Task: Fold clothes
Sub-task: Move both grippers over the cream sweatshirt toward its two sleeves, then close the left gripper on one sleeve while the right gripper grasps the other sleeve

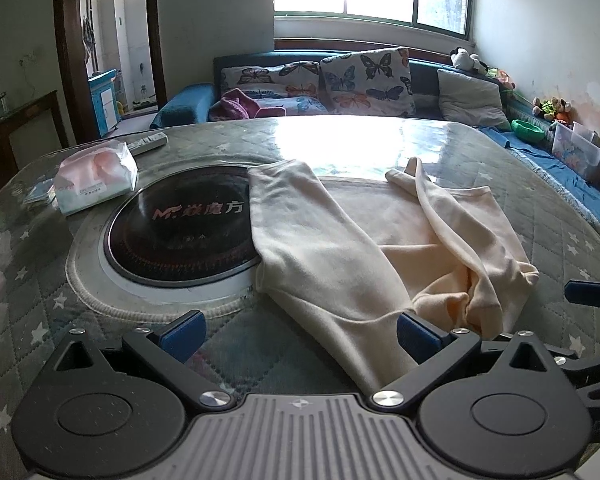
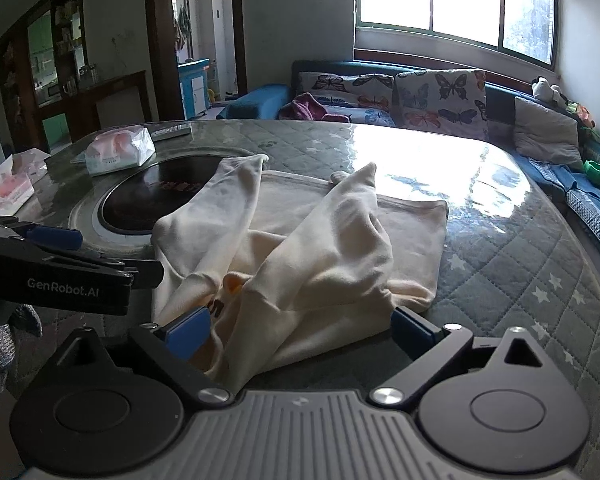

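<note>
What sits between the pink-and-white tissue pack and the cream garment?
The round black induction hob set into the table; left wrist view shows it clearly.

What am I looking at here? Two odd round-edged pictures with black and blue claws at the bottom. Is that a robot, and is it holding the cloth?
No robot: a person holds a two-finger claw in each hand, each with a wide-angle camera looking along its fingers. One picture comes from the left gripper, the other from the right gripper. Both stand open, gripping nothing. On the quilted table lies a cream sweatshirt with both sleeves folded in, partly over a round black hotplate. A tissue pack and a remote lie beyond.
</note>
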Tool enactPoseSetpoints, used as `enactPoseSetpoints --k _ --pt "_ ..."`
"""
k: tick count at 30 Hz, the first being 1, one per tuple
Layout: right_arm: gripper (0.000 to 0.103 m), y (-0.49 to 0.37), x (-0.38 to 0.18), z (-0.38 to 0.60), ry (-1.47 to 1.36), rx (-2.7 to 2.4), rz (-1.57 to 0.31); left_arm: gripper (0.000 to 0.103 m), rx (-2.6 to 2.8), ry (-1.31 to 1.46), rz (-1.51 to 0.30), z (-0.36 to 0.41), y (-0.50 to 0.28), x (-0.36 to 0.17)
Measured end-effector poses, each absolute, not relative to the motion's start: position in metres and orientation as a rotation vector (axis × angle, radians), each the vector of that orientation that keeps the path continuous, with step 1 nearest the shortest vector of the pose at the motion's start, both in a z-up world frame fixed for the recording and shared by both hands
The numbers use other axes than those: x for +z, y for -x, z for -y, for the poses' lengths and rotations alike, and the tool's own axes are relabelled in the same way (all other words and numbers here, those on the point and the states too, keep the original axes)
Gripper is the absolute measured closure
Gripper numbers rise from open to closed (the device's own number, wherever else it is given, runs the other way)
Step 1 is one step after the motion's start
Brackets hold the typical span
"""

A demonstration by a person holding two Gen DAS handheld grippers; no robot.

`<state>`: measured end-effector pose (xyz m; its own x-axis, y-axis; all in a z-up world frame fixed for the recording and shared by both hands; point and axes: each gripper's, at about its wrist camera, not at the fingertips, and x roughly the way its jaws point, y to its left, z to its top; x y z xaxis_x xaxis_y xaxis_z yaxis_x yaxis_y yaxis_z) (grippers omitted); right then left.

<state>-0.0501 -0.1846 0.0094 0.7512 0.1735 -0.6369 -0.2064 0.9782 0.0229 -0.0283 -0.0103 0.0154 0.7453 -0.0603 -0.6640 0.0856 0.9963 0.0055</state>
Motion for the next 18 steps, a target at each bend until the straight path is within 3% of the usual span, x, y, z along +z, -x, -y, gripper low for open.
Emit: enactPoseSetpoints --k 12,18 --pt "0.009 0.033 0.013 0.191 0.047 0.213 -0.685 0.0 -0.08 -0.03 -0.731 0.01 0.006 0.018" --pt "0.018 0.023 0.013 0.196 0.031 0.208 -0.683 0.0 -0.085 -0.036 -0.727 0.011 -0.005 0.02"
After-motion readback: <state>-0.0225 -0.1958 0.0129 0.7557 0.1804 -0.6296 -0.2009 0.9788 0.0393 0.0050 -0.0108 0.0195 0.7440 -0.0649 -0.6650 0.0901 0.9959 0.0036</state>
